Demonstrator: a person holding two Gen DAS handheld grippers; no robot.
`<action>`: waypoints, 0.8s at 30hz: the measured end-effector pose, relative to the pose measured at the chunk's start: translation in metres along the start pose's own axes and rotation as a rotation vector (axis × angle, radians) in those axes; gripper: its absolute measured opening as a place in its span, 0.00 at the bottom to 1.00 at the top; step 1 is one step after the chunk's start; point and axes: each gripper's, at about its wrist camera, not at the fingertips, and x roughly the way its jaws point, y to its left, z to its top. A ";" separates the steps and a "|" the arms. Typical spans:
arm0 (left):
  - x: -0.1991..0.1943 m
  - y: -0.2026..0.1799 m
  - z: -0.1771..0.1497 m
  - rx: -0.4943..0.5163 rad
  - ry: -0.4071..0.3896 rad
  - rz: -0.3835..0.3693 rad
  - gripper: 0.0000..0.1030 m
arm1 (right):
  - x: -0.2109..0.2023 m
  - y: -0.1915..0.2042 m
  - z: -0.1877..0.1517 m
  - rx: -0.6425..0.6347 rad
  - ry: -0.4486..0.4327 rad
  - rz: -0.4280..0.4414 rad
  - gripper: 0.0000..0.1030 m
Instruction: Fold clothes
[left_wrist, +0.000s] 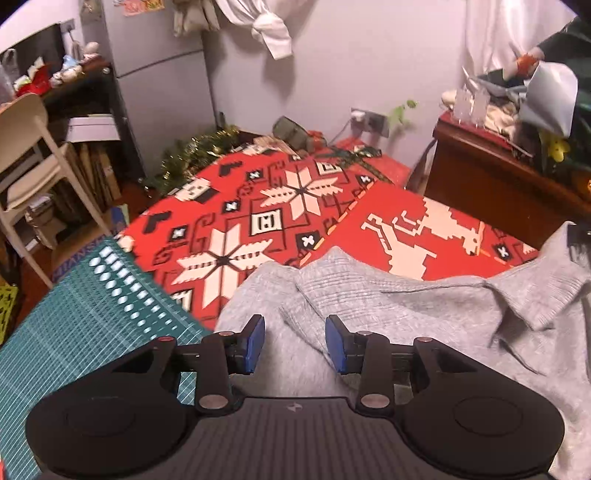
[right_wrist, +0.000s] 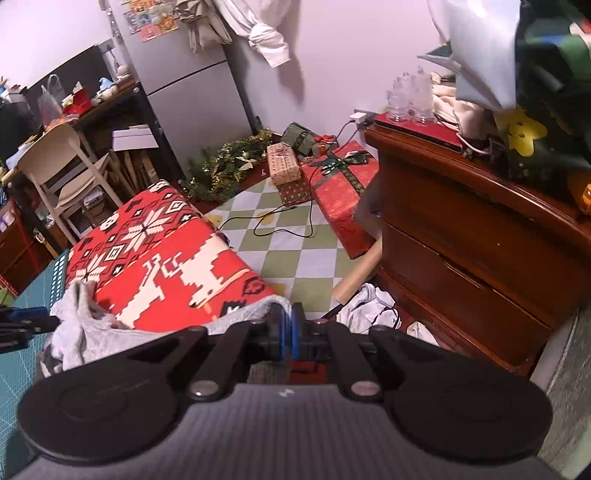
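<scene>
The left gripper (left_wrist: 294, 341) has its blue-padded fingers (left_wrist: 255, 343) parted with nothing between them, poised just above the grey knit garment (left_wrist: 406, 314); a folded ridge of the cloth runs diagonally under and just ahead of the gap, so the nearest thing to take lies forward and a little to the right of these fingers. The right gripper (right_wrist: 287, 334) is clenched, its fingers (right_wrist: 280, 332) pinching a raised edge of the same garment at the surface's right edge, with the checked floor (right_wrist: 280, 236) visible beyond. The garment lies spread over the near part of the surface, on the red patterned cloth (left_wrist: 258, 221) that covers it, its long axis running side to side between the two grippers, collar (left_wrist: 532, 295) toward the right. At the left edge a green cutting mat (left_wrist: 92, 295) shows bare. By my reading the left hand is the free one and the nearer to the loose left end, so the coming move likely turns on it closing on that ridge while the right end is held.
</scene>
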 end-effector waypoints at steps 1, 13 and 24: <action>0.005 0.000 0.002 -0.003 0.005 0.001 0.36 | 0.001 0.000 -0.001 -0.002 0.001 0.001 0.03; -0.004 -0.008 0.005 -0.055 -0.056 0.027 0.04 | 0.000 0.013 -0.004 -0.011 -0.009 0.029 0.04; -0.160 0.007 -0.015 -0.249 -0.297 0.150 0.03 | -0.072 0.049 0.008 -0.070 -0.112 0.149 0.03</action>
